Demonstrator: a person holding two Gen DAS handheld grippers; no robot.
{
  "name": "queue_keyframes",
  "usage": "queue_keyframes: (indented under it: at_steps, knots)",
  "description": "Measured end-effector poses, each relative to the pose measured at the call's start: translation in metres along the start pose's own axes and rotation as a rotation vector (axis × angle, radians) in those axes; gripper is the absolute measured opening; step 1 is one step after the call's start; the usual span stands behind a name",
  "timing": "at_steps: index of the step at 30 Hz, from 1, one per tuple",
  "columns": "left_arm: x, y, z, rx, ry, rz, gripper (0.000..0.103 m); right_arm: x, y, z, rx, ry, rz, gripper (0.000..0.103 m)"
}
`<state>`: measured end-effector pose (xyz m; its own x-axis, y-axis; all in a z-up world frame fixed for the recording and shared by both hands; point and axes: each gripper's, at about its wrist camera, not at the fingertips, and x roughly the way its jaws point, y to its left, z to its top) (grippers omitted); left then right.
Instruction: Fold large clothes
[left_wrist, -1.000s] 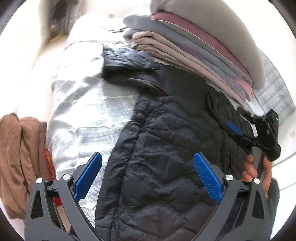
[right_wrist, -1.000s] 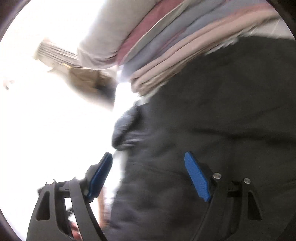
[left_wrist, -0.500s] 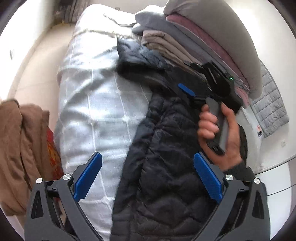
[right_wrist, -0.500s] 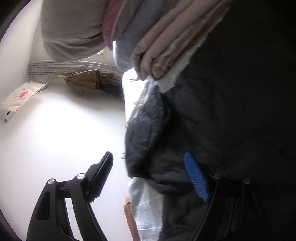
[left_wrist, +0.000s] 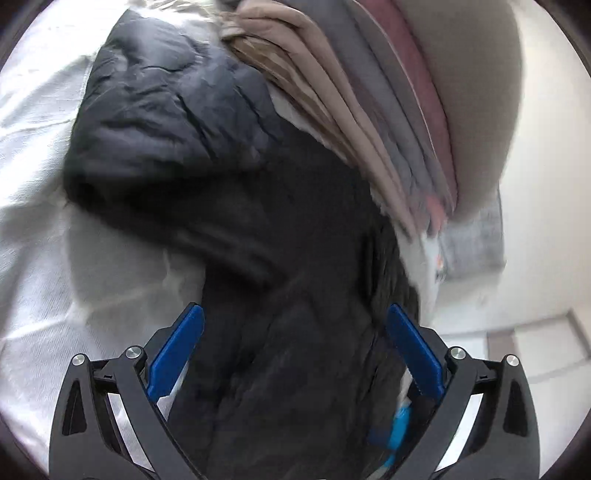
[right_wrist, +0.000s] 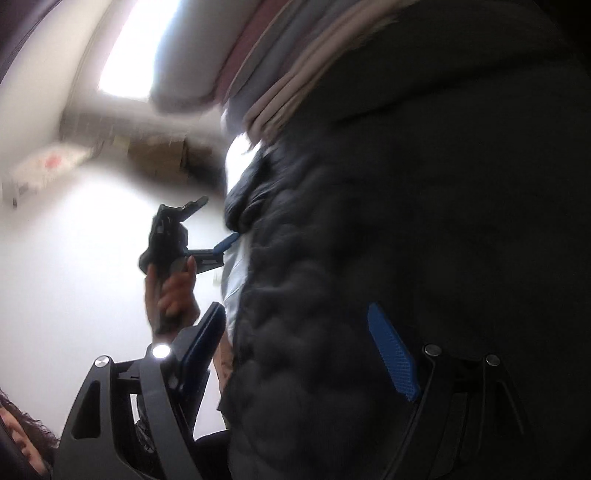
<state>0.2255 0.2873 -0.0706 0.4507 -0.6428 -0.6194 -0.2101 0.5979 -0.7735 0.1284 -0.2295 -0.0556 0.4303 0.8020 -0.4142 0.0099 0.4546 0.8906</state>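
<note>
Folded stack (left_wrist: 388, 110) — blurred, top cropped

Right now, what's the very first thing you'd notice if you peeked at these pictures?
A big black puffy jacket sprawls across the white bedcover, filling the middle of both views. Right behind it, touching its far edge, towers a stack of folded clothes in beige, grey and dusty pink. The left gripper and the right gripper both gape open over the jacket.

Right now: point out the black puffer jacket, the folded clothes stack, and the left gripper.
black puffer jacket (left_wrist: 177, 122), left wrist view, quilted upper part.
folded clothes stack (left_wrist: 388, 110), left wrist view, layered edges.
left gripper (left_wrist: 295, 354), left wrist view, midway between fingertips.
</note>
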Motion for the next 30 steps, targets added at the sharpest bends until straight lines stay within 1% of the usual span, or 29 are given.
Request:
queue_keyframes:
  at_steps: [1,2,3,4,6,7,8,9,10,11,12,13,14,16,17,18,19,20,21,22,23,24,25,26,27,30]
  knots:
    - [0.003,0.007,0.004,-0.05,-0.018,-0.03,0.096,-0.008,-0.012,-0.001,0.042,-0.02,0.016,0.077]
    - [0.004,0.011,0.006,-0.076,-0.032,-0.043,0.096,-0.013,-0.024,0.0,0.101,-0.029,0.048,0.077]
    - [0.005,0.016,0.009,-0.1,-0.052,-0.027,0.096,-0.013,-0.027,0.003,0.12,-0.026,0.072,0.077]
    - [0.007,0.018,0.01,-0.105,-0.066,-0.009,0.096,-0.013,-0.024,0.006,0.113,-0.022,0.093,0.077]
    - [0.011,0.021,0.013,-0.114,-0.071,0.007,0.096,-0.012,-0.015,0.007,0.066,-0.004,0.086,0.077]
    - [0.012,0.023,0.014,-0.129,-0.08,0.006,0.096,-0.007,-0.01,0.007,0.055,0.01,0.089,0.077]
    - [0.011,0.024,0.015,-0.14,-0.105,-0.007,0.096,-0.004,-0.006,0.004,0.054,0.029,0.11,0.077]
    - [0.006,0.023,0.014,-0.144,-0.144,0.014,0.096,-0.002,-0.004,0.003,0.055,0.041,0.124,0.077]
    - [0.001,0.02,0.014,-0.142,-0.196,0.057,0.096,0.0,-0.001,0.002,0.054,0.053,0.135,0.077]
    - [-0.004,0.014,0.01,-0.119,-0.246,0.102,0.096,0.0,0.002,0.001,0.051,0.063,0.144,0.077]
    - [-0.004,0.009,0.009,-0.098,-0.256,0.115,0.096,0.002,0.004,0.0,0.052,0.068,0.152,0.077]
    - [-0.004,0.003,0.007,-0.066,-0.261,0.15,0.096,0.002,0.006,-0.001,0.055,0.073,0.161,0.077]
    - [-0.004,-0.007,0.005,-0.018,-0.274,0.225,0.096,0.002,0.007,-0.003,0.059,0.077,0.168,0.077]
    - [0.009,-0.047,0.001,0.227,-0.303,0.56,0.096,0.004,0.006,-0.006,0.072,0.085,0.185,0.077]
    - [0.022,-0.065,-0.002,0.359,-0.287,0.747,0.096,0.004,0.006,-0.007,0.082,0.09,0.202,0.077]
    - [0.026,-0.071,-0.006,0.443,-0.276,0.863,0.096,0.0,0.006,-0.008,0.086,0.094,0.213,0.077]
    - [0.034,-0.081,-0.01,0.531,-0.284,0.958,0.096,0.0,0.007,-0.009,0.089,0.099,0.223,0.077]
    - [0.046,-0.095,-0.017,0.663,-0.322,1.102,0.096,-0.001,0.007,-0.009,0.092,0.103,0.232,0.077]
    - [0.054,-0.1,-0.019,0.744,-0.348,1.198,0.096,-0.001,0.006,-0.01,0.095,0.107,0.239,0.077]
    - [0.07,-0.105,-0.019,0.841,-0.36,1.317,0.096,0.0,0.007,-0.011,0.098,0.112,0.247,0.077]
    - [0.083,-0.105,-0.016,0.894,-0.335,1.38,0.096,0.001,0.008,-0.011,0.102,0.118,0.255,0.077]
    - [0.09,-0.105,-0.011,0.904,-0.294,1.381,0.096,0.001,0.008,-0.013,0.103,0.12,0.257,0.077]
    - [0.096,-0.106,-0.007,0.9,-0.251,1.36,0.096,0.001,0.007,-0.012,0.104,0.12,0.257,0.077]
    - [0.097,-0.106,-0.006,0.903,-0.251,1.355,0.096,0.0,0.007,-0.012,0.107,0.118,0.257,0.077]
    - [0.1,-0.11,-0.004,0.925,-0.258,1.368,0.096,0.0,0.006,-0.012,0.112,0.118,0.258,0.077]
    - [0.116,-0.113,0.002,0.987,-0.253,1.448,0.096,0.002,-0.001,-0.012,0.134,0.126,0.264,0.077]
